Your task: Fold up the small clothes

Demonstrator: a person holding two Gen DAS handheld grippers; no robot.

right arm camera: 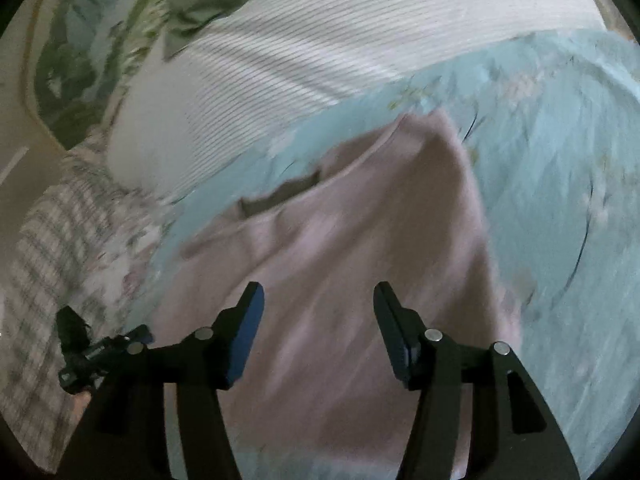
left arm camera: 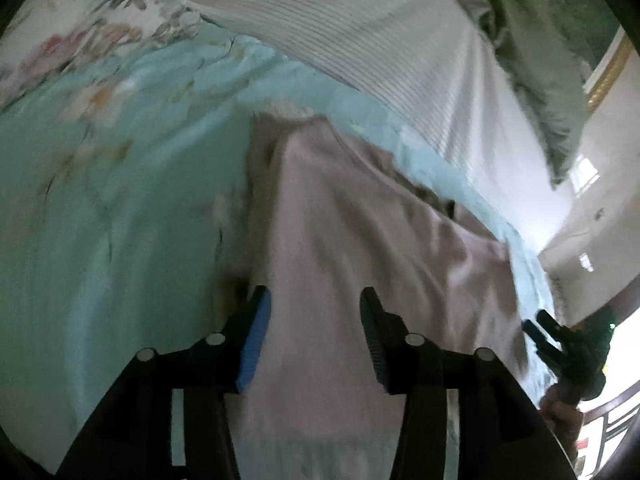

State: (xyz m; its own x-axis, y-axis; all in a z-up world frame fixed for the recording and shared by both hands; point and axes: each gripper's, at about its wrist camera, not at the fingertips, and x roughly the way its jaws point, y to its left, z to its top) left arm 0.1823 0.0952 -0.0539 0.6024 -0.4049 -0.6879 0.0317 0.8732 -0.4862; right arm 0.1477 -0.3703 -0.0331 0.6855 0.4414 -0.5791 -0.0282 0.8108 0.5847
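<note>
A pale pink garment (left arm camera: 352, 240) lies spread on a light blue floral bedsheet (left arm camera: 100, 208). My left gripper (left arm camera: 314, 300) is open above the garment's near part, with the cloth showing between its fingers. The right gripper (left arm camera: 540, 326) shows at the garment's right edge in the left wrist view. In the right wrist view the same pink garment (right arm camera: 360, 232) lies on the sheet (right arm camera: 560, 160), with a dark neck opening (right arm camera: 284, 194) at its far left. My right gripper (right arm camera: 318, 300) is open above the garment. The left gripper (right arm camera: 104, 340) shows at the left. Both views are blurred.
A white striped pillow or blanket (left arm camera: 380, 28) lies beyond the garment, also in the right wrist view (right arm camera: 320, 32). A green cushion (left arm camera: 532, 68) sits at the far right. A plaid cloth (right arm camera: 52, 240) lies at the left. The bed edge and the room floor (left arm camera: 592, 200) are at the right.
</note>
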